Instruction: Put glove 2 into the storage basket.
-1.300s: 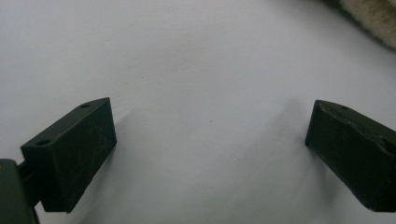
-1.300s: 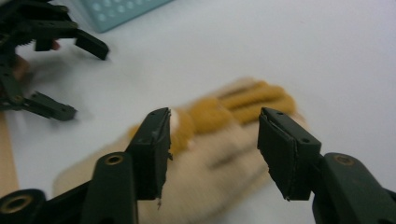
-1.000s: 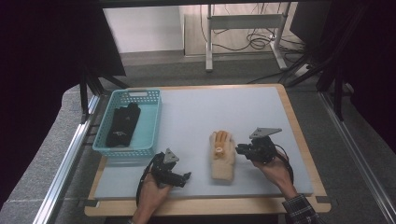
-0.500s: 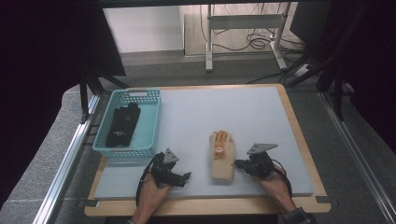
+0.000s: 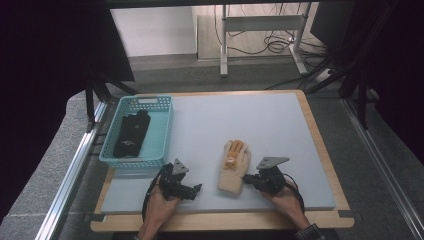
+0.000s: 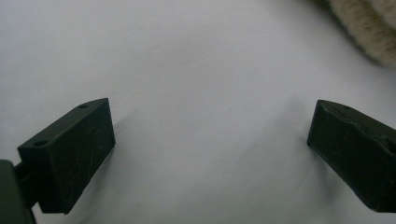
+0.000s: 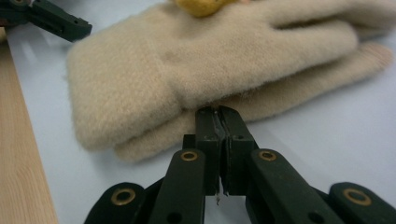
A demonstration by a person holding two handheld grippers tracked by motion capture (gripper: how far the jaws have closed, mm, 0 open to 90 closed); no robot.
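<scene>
Surface [image 5: 280, 125] is a pale grey mat on a wood-edged board, and I've got it end to end in the high view. Teal basket [image 5: 159, 134] sits at its left edge with a black item [image 5: 131, 134] lying inside. I can't tell what that item is.

Beige gloves [image 5: 234, 167] lie stacked on the surface, right of centre and near the front edge, cuffs toward me and fingers pointing away. There's a small yellow-orange patch [image 5: 230, 161] on the top one. In the right gripper view the two layers of knit [image 7: 210, 70] are clear, one on top of the other.

My right hand-held gripper [image 5: 250, 178] is down at the surface just right of the glove cuffs. Its jaws are pressed together with nothing between them, tips right at the edge of the lower glove [image 7: 219, 112]. I can't tell if they actually touch the knit.

My left hand-held gripper [image 5: 196, 189] rests on the surface left of the gloves, clear of them and in front of the basket. Jaws stand wide apart over bare mat [image 6: 210, 140], nothing held. A corner of the gloves [image 6: 364, 28] shows at top right of the left gripper view.
</scene>
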